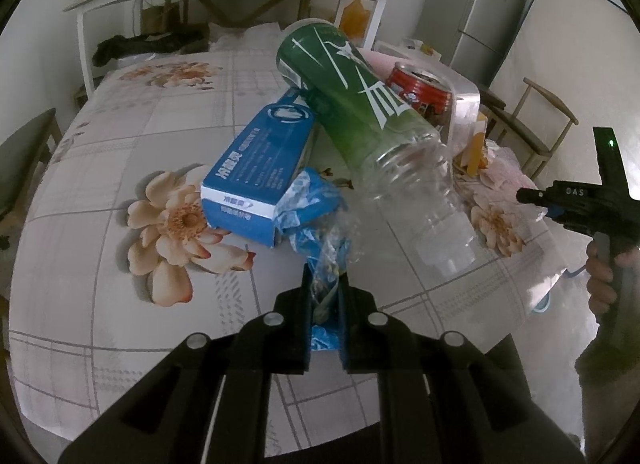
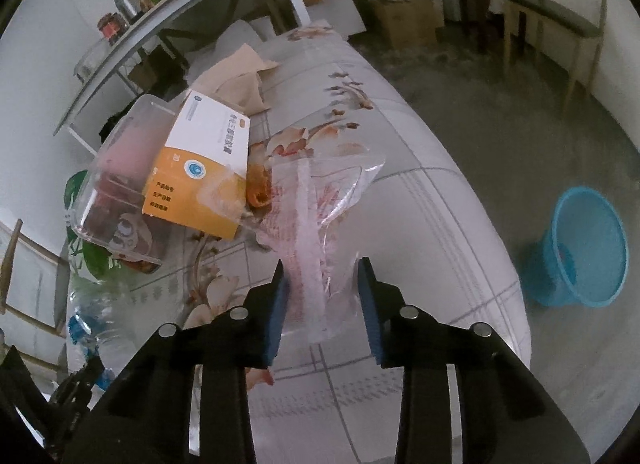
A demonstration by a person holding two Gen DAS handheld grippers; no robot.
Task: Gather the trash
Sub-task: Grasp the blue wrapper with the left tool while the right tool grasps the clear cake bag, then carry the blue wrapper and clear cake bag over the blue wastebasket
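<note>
Two grippers: left gripper (image 1: 325, 296) is pinching crinkly blue-and-clear plastic wrapper (image 1: 316, 216); right gripper (image 2: 322, 292) is straddling, unclenched, limp clear pink-printed plastic bag (image 2: 316, 216).
Handling: both are looking light, slippery; gather bunched film at mid-frame.

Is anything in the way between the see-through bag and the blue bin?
Nothing visible. The right gripper straddles the clear bag at the table's edge; the blue bin stands on bare floor beyond it.
</note>
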